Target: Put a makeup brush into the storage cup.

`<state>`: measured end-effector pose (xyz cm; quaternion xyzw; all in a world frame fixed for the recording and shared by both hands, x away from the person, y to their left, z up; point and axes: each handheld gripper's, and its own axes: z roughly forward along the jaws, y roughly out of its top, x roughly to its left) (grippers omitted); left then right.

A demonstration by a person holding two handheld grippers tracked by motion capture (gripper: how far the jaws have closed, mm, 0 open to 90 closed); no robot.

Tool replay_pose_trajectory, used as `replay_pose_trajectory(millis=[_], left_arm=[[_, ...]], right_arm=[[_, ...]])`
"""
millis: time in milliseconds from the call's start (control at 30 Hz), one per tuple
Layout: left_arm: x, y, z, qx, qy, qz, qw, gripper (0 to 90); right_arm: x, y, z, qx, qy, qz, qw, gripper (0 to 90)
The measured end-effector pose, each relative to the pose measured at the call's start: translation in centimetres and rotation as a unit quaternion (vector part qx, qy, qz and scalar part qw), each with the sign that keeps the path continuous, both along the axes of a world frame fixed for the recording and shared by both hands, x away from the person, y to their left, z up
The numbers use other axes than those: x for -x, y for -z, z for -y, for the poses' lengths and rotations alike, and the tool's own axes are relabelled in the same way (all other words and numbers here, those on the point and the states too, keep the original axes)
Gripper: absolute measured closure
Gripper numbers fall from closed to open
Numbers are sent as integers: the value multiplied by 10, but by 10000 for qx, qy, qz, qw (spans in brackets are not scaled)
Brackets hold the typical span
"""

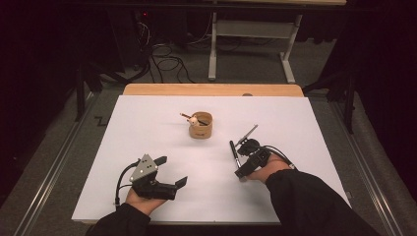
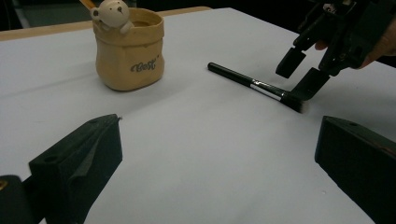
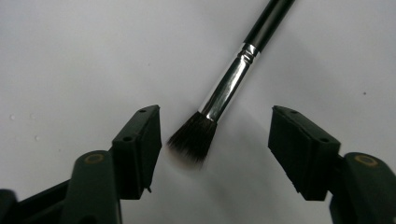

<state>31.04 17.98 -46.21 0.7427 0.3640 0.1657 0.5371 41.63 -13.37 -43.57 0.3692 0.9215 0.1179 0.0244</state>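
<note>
Just off the open side of the tan ceramic pot with the little bear on its rim lies the slim black makeup brush with a silver ferrule and dark soft bristles, flat on the white table sheet, its handle end nearer the pot and its bristle tip pointing away from it. I have my right gripper lowered over that bristle end; its jaws stand partly apart, one on each side of the tuft, and neither pad is pressing on it yet, so nothing is held. I judge the brush to be very light and stiff along the handle, but the bristles are soft and will splay or slip if I pinch them, and the round lacquered handle may roll or squirt out under a skewed squeeze. The ferrule, just pot-ward of the bristles, looks to me like the best place to grip: rigid, and close to where I already am, so I would shift slightly toward the pot before closing. A wooden stick already leans inside the pot, which I should avoid knocking. Farther from the pot, on the side opposite the brush, my left gripper rests low over the sheet with its jaws spread wide and empty, pointed toward the pot. Beyond the pot, the wooden tabletop edge shows past the sheet.
</note>
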Motion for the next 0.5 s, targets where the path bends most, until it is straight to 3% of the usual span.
replay_pose_trajectory(millis=[267, 333, 367, 500], left_arm=[[0, 0, 1, -8, 43, -12, 10000, 15], [0, 0, 1, -19, 49, -23, 10000, 15], [0, 0, 1, -17, 49, -22, 10000, 15], [0, 0, 0, -17, 43, -24, 10000, 15]], right_arm=[[-7, 5, -7, -29, 68, 52, 10000, 490], [-9, 6, -9, 9, 136, 47, 9999, 518], [-8, 6, -11, 25, 340, -14, 9994, 528], [-14, 10, -11, 54, 291, 51, 9995, 551]])
